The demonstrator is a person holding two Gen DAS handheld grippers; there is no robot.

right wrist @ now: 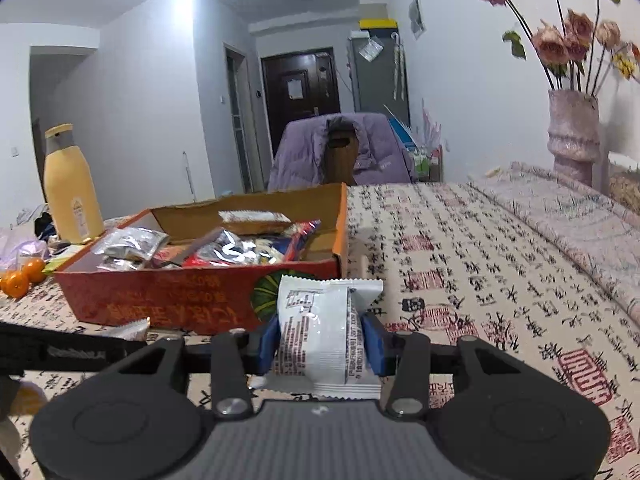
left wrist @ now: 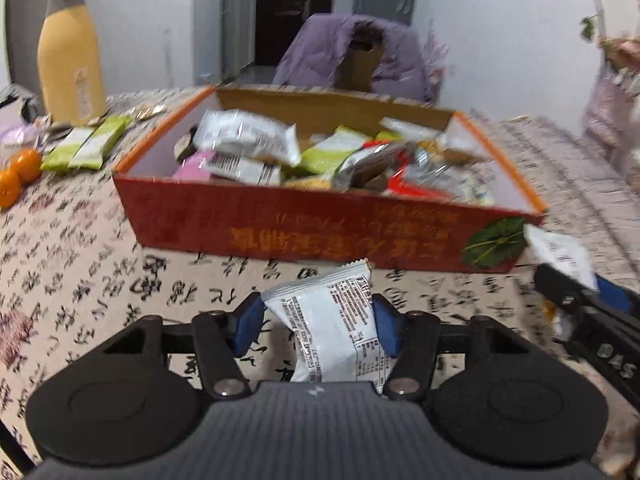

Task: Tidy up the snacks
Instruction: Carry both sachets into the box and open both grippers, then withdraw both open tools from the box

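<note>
A red cardboard box (left wrist: 304,224) with orange rims sits on the table, holding several snack packets (left wrist: 248,140). It also shows in the right wrist view (right wrist: 172,296). My left gripper (left wrist: 320,320) is shut on a white snack packet (left wrist: 332,320), held in front of the box's near wall. My right gripper (right wrist: 322,340) is shut on another white snack packet (right wrist: 320,328), near the box's right front corner. The right gripper (left wrist: 576,292) with its packet (left wrist: 560,254) shows at the right edge of the left wrist view.
Green snack bars (left wrist: 88,144), two oranges (left wrist: 16,176) and a yellow bottle (left wrist: 72,60) lie left of the box. A chair with a purple jacket (left wrist: 356,52) stands behind the table. A vase of flowers (right wrist: 572,136) stands at the far right. The tablecloth (right wrist: 480,264) bears calligraphy print.
</note>
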